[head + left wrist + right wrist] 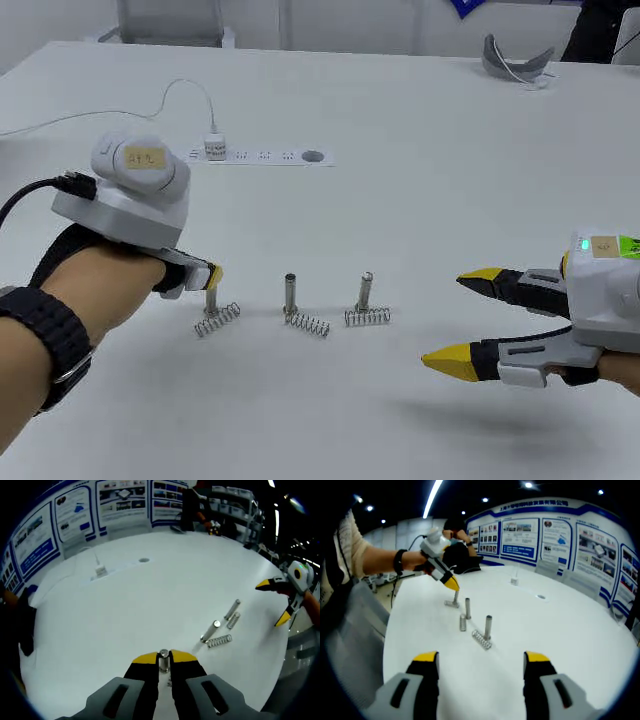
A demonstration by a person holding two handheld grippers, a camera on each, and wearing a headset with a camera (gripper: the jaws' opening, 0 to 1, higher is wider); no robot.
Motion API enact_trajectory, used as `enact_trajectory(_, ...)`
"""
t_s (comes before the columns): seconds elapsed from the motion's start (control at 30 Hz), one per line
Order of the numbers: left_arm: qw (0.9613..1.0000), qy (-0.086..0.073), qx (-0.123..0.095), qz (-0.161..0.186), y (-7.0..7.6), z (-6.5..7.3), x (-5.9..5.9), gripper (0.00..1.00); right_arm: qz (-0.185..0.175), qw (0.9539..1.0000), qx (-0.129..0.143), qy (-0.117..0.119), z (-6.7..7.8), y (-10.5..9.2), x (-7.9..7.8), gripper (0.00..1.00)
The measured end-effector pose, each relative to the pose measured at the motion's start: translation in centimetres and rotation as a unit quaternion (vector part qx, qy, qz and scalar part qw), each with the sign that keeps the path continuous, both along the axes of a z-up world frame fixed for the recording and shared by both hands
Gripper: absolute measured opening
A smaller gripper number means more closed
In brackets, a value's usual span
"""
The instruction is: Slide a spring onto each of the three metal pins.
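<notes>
Centrally: left pin [211, 300], middle pin [290, 292] and right pin [365, 290] upright, a spring [307, 324] lying at each base. Left gripper [210, 275] clamps left pin's top, covering it; right gripper [445, 318] gapes wide, lower right. Power strip [262, 156] upper centre-left.

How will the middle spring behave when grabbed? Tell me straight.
The middle spring lies on its side on the smooth table, so a nudge will probably roll it. Its thin open coils look light and springy; a hard pinch may squash or flick it.
</notes>
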State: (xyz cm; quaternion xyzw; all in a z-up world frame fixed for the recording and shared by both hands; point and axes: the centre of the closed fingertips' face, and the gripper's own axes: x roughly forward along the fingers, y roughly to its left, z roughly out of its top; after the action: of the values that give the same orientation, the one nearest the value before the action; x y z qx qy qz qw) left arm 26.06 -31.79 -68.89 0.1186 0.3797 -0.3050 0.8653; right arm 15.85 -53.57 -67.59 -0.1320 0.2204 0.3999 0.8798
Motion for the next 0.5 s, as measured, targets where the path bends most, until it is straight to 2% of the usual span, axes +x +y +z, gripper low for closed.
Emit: enact_trajectory(0.5,0.9995,-0.024,-0.018,-0.010,0.26,0.02,-0.77,0.08,0.002,1.0000,-0.003,0.003,-0.16,0.28,-0.13,0.70)
